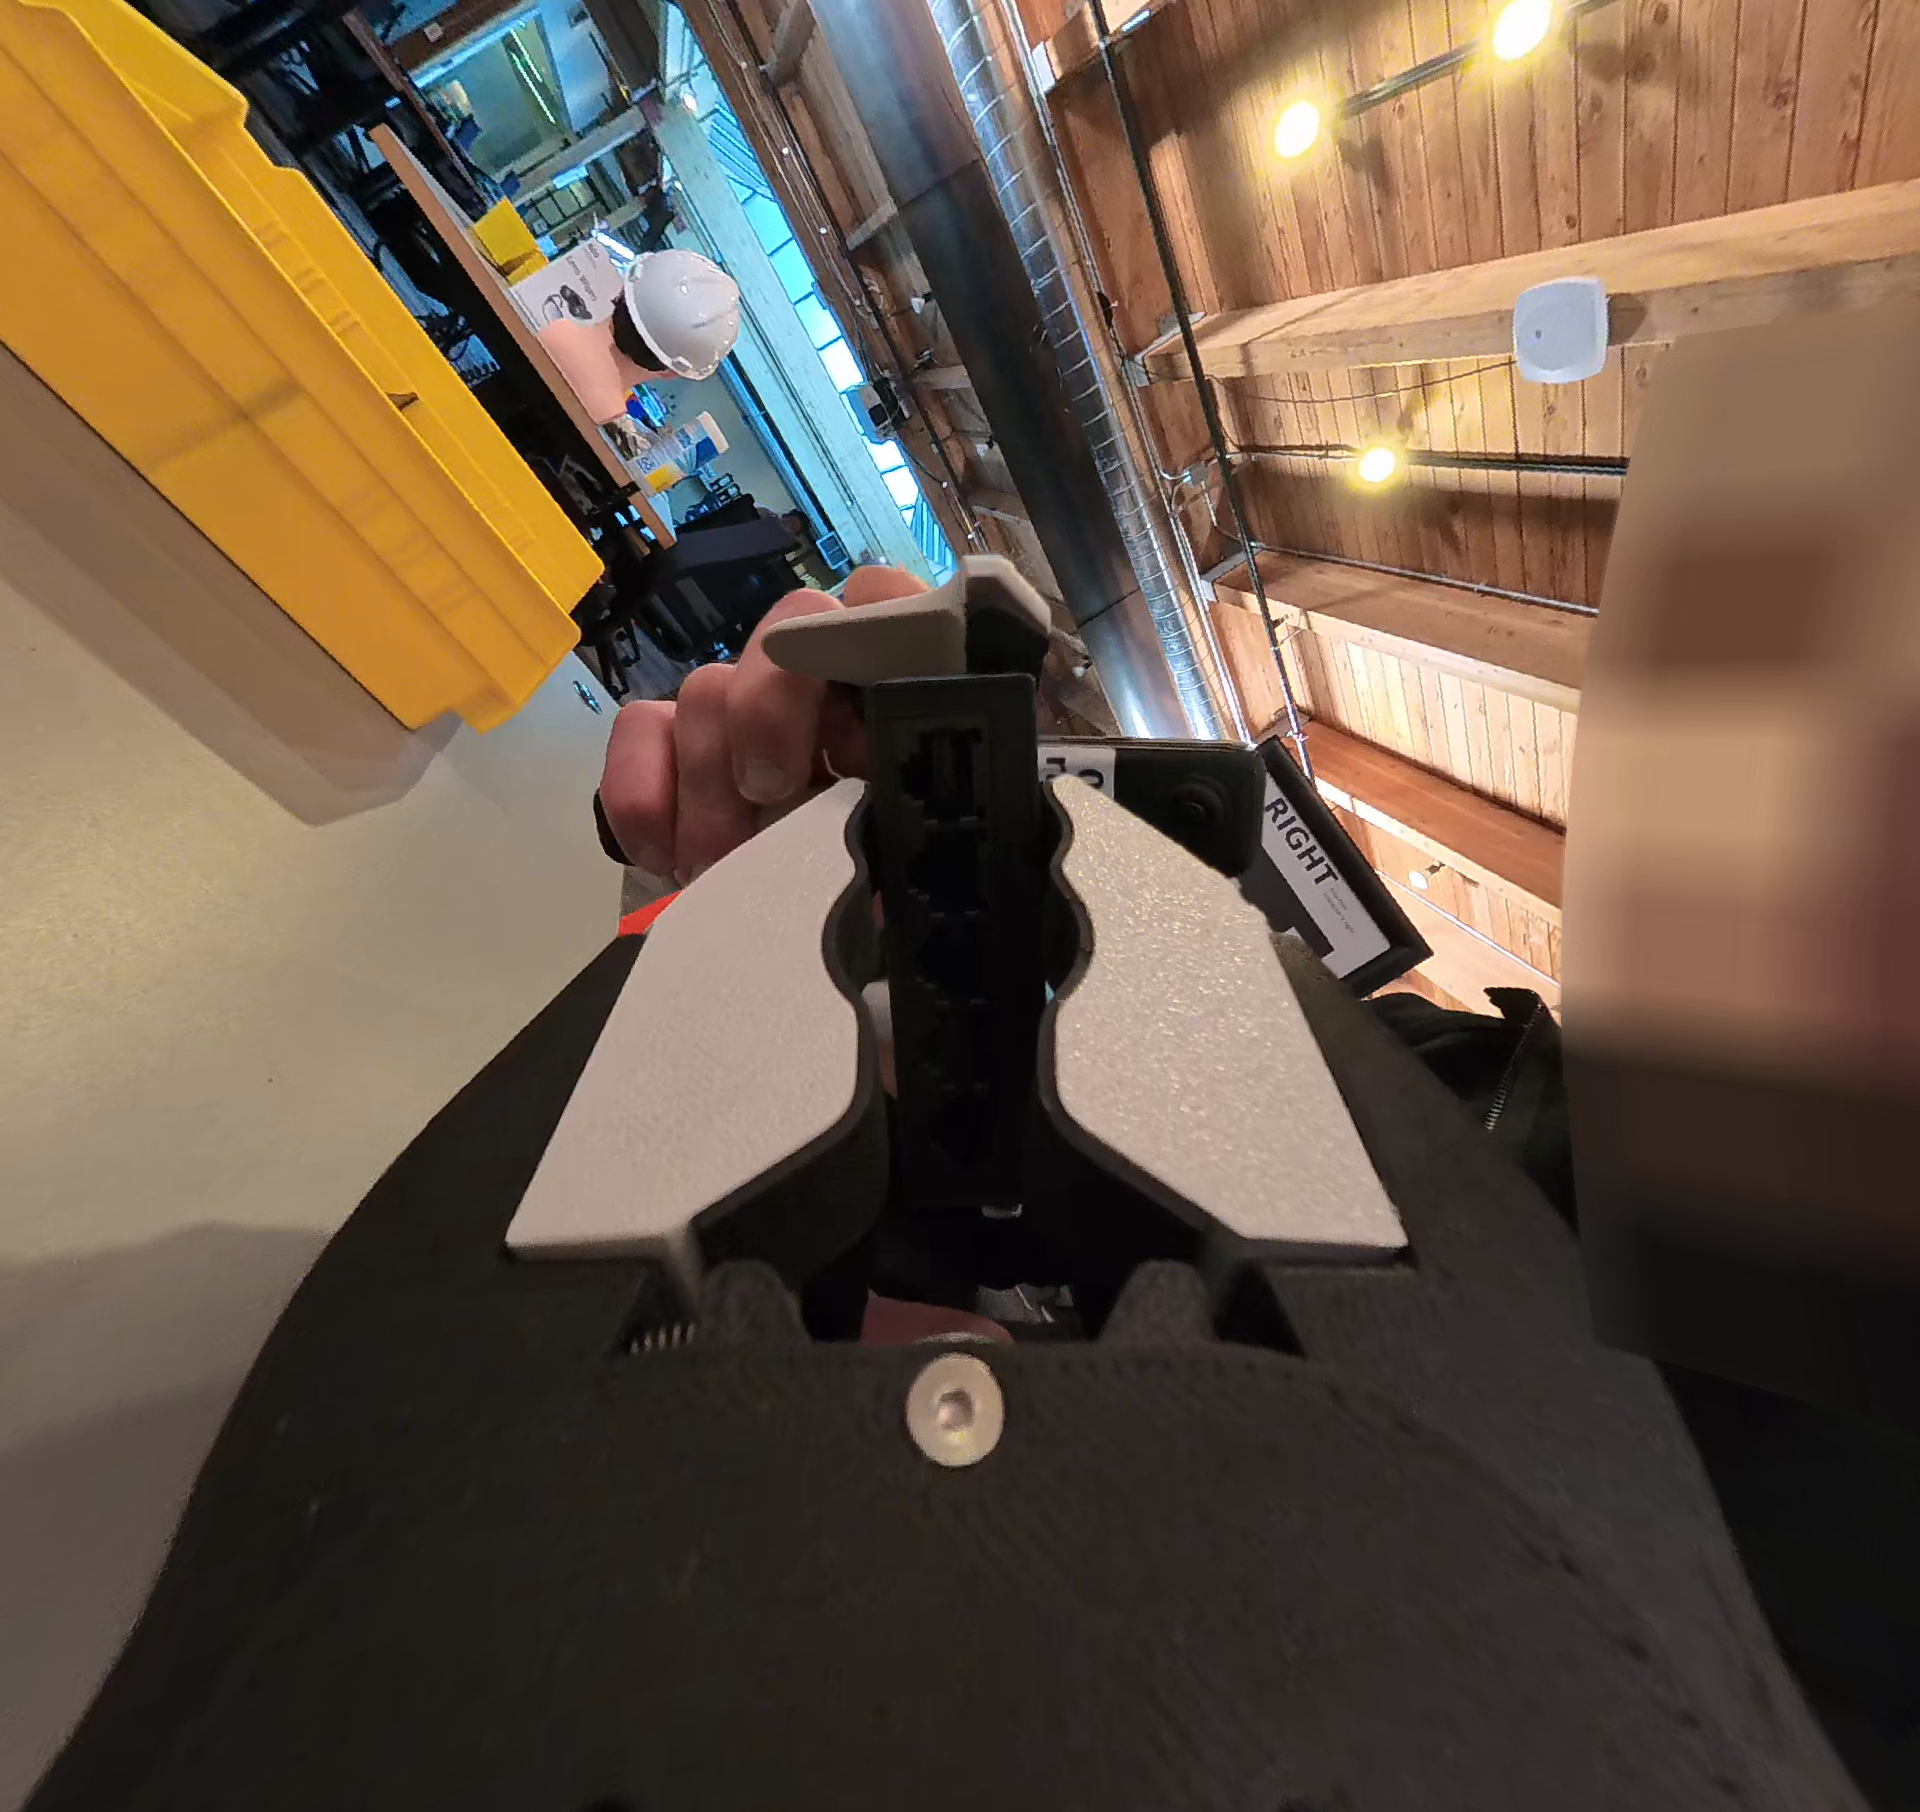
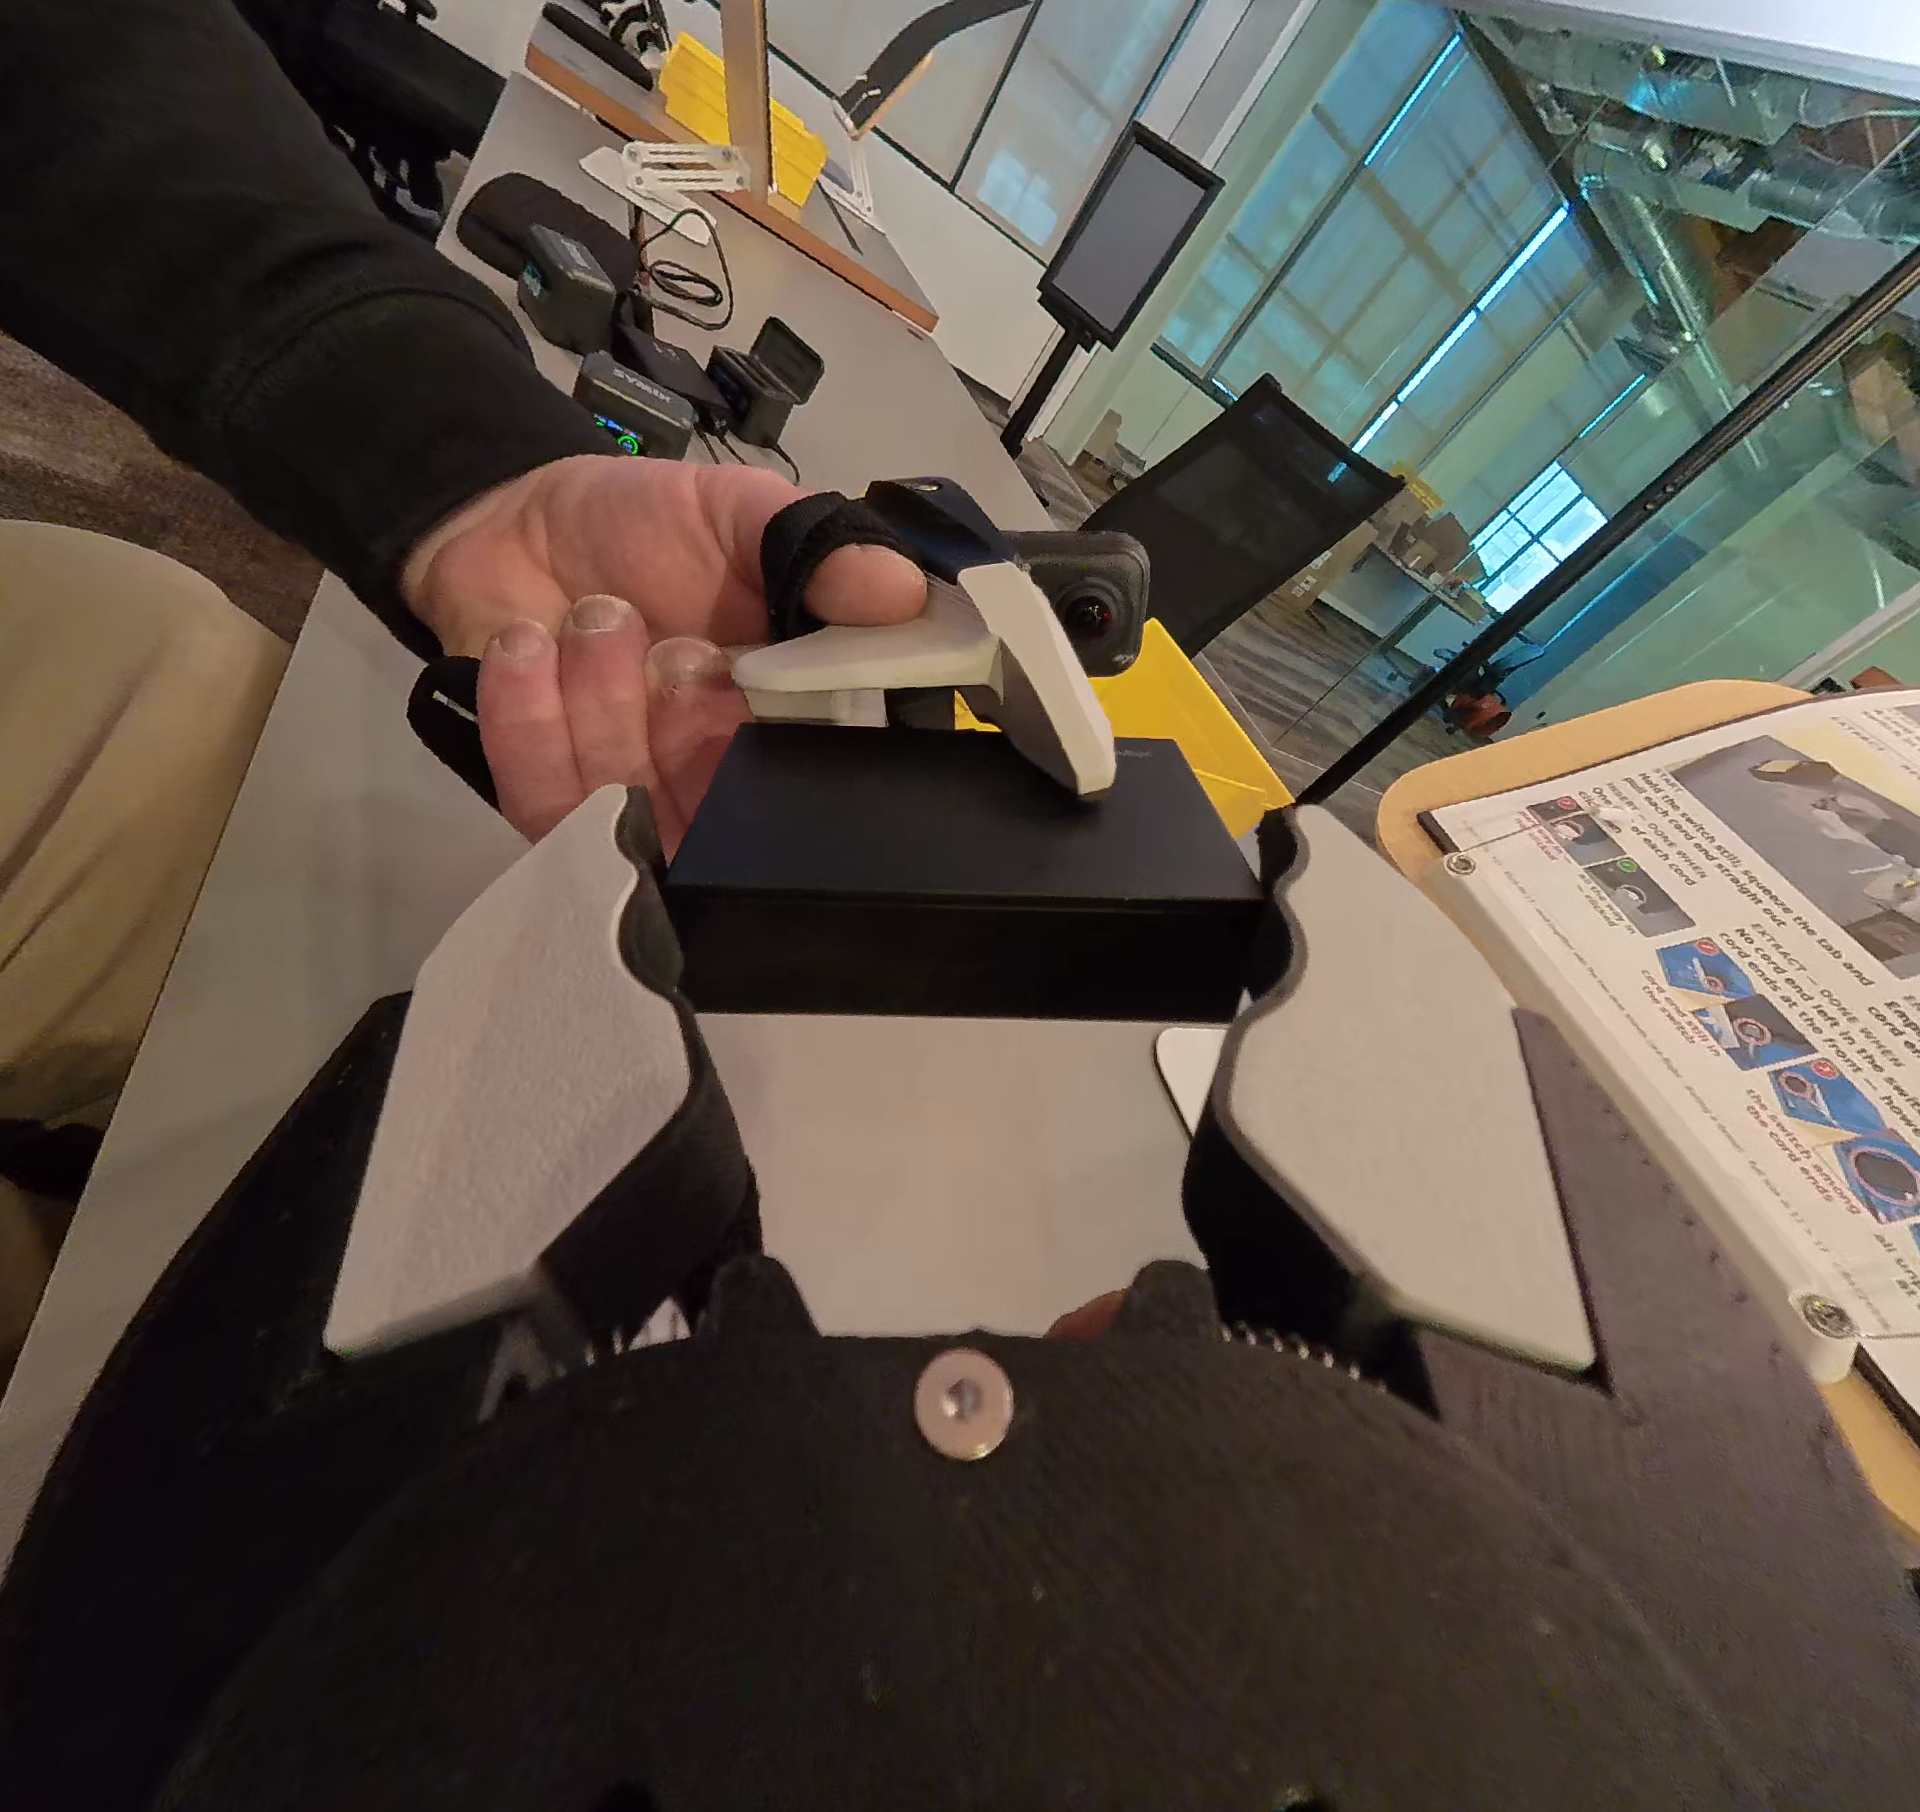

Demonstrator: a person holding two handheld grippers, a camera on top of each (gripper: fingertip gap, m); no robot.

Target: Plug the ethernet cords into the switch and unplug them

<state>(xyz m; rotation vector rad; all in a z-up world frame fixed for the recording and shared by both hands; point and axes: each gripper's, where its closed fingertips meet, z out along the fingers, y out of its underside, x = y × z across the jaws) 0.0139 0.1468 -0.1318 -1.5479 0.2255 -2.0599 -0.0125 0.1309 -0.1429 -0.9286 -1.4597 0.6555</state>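
The black ethernet switch (image 1: 956,983) is held off the grey table, its row of empty ports facing the left wrist camera. My left gripper (image 1: 961,827) is shut on it across its thin sides. In the right wrist view the switch (image 2: 935,827) lies crosswise. My right gripper (image 2: 961,869) spans its length, one finger against each short end. The left gripper (image 2: 935,702) shows there clamping the switch's far edge. One finger (image 1: 883,630) of the right gripper shows at the switch's far end in the left wrist view. No ethernet cords are in view.
A yellow bin (image 1: 260,360) stands on the table (image 2: 312,931) and also shows behind the switch (image 2: 1174,713). An instruction sheet on a wooden board (image 2: 1714,983) lies at the right. Black charger boxes (image 2: 644,391), a monitor (image 2: 1127,235) and a chair (image 2: 1247,495) stand farther back.
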